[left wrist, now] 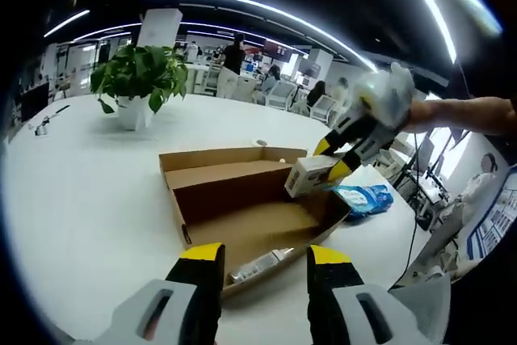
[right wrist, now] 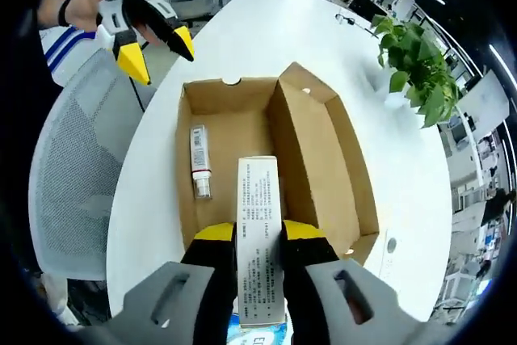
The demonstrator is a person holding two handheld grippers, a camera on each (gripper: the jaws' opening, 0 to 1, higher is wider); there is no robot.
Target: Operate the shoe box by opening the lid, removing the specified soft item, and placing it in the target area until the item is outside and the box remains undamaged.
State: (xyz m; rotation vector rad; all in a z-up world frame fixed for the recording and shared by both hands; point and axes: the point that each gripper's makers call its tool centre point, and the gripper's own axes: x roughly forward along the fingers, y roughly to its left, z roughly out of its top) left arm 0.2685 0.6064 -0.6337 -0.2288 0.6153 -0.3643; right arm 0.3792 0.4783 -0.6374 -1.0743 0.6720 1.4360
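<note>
- Brown corrugated cardboard shoe box [right wrist: 315, 151] lies open on the white round tabletop [right wrist: 266, 22], lid folded flat beside the tray.
- The right tool [right wrist: 258, 258] is clamped on a slim white printed carton [right wrist: 258, 224], held above the box's near end.
- The left tool [left wrist: 262, 268] hovers with jaws apart, gripping nothing.
- A small white tube [right wrist: 199, 161] lies in the tray.
- Likely best: lift the carton straight up clear of the walls, then carry it to the tabletop without dragging cardboard.
</note>
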